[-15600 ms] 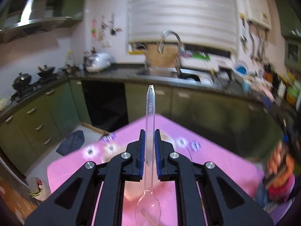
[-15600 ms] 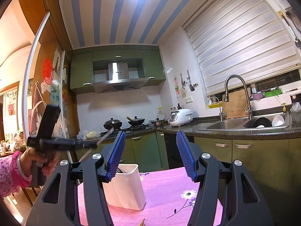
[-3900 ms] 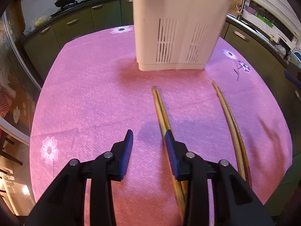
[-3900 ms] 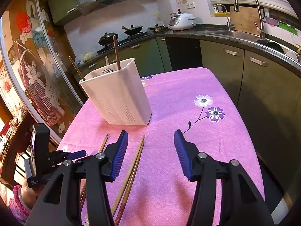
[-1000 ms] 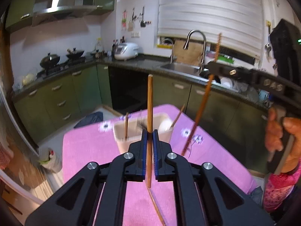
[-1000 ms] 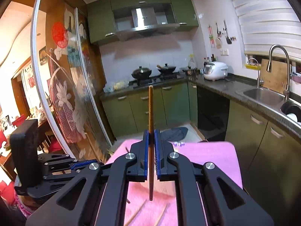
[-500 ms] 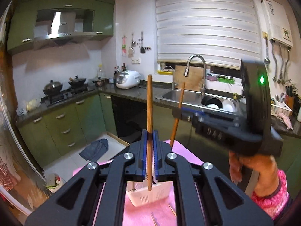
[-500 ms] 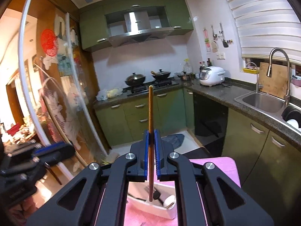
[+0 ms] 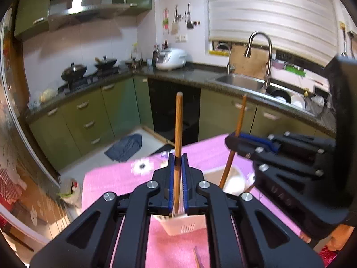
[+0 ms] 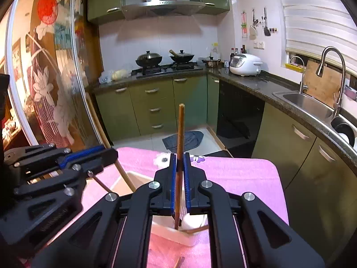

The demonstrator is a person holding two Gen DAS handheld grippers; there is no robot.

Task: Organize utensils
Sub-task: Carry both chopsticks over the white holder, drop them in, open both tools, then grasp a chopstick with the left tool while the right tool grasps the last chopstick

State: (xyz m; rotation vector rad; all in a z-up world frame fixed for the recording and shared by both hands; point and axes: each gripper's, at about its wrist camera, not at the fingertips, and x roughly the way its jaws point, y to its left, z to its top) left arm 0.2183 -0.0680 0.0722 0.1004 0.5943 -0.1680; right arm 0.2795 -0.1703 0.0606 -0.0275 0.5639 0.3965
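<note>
My left gripper point(image 9: 177, 156) holds a brown chopstick point(image 9: 179, 116) upright between its blue pads; its jaws are just starting to open. The stick's lower end dips into the white utensil holder point(image 9: 185, 225) on the pink table. My right gripper point(image 10: 177, 156) is shut on a second upright chopstick point(image 10: 181, 129), whose tip also sits inside the holder point(image 10: 178, 234), beside a white spoon bowl. Each view shows the other gripper: the right one point(image 9: 232, 143) with its stick point(image 9: 239, 116), the left one point(image 10: 111, 154) with its stick point(image 10: 125, 176).
The table with its pink flowered cloth point(image 10: 245, 178) ends just beyond the holder. Loose chopsticks point(image 9: 196, 256) lie on it in front of the holder. Green cabinets, a stove and a sink counter point(image 10: 301, 102) ring the room; a dark cloth point(image 10: 185, 140) lies on the floor.
Both grippers have come in over the holder and sunk, so the two chopstick tips now sit inside it. The grippers stand closer together.
</note>
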